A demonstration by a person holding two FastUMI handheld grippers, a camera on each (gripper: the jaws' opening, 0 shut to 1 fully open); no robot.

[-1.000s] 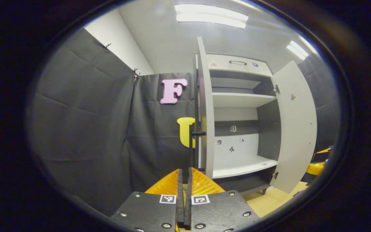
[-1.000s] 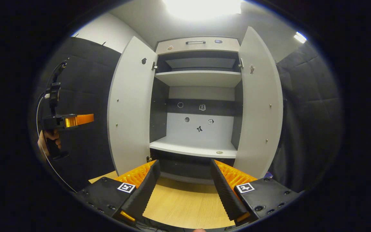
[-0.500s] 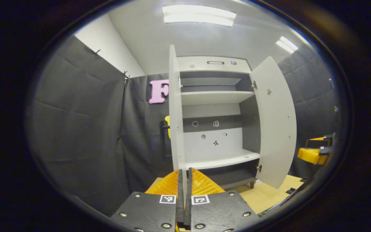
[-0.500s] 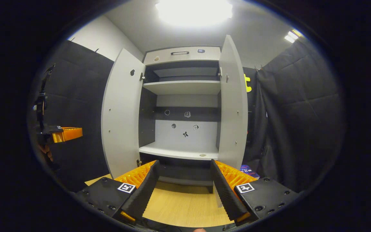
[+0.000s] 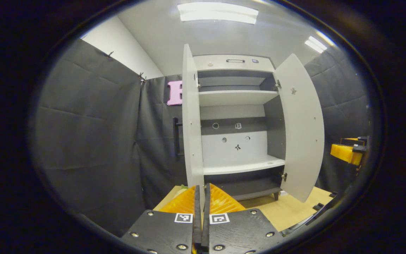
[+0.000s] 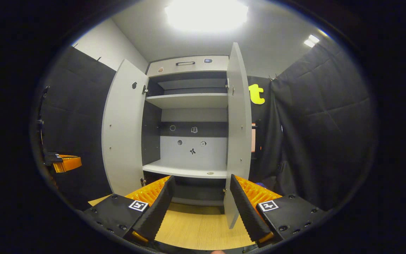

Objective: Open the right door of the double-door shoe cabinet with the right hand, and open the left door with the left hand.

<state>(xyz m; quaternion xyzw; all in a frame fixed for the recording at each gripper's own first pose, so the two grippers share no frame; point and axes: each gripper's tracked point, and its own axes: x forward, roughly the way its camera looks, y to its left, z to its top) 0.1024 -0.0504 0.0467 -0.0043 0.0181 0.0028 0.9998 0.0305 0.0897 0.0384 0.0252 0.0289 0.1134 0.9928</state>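
Your left gripper has its jaws pressed together with no gap between the orange fingers, and the edge of the shoe cabinet's left door rises just above and behind the tips; you cannot tell whether they touch it. Your right gripper has its jaws spread wide, holding nothing, with the lower edge of the right door just beside the right-hand finger.

The shoe cabinet stands straight ahead of both grippers with both doors swung open, white shelves and a dark back panel showing inside. A black bar handle sits on the outer face of the left door.

Compared with half a second ago, the right gripper view has turned, so the right door is seen nearly edge-on and closer to your finger; your left gripper, seen at the left of the cabinet in that view, sits lower and nearer the edge. In the left gripper view the cabinet has shifted only slightly.

The cabinet stands on a light wooden floor. Black cloth walls flank the cabinet, and bright ceiling lights hang above it
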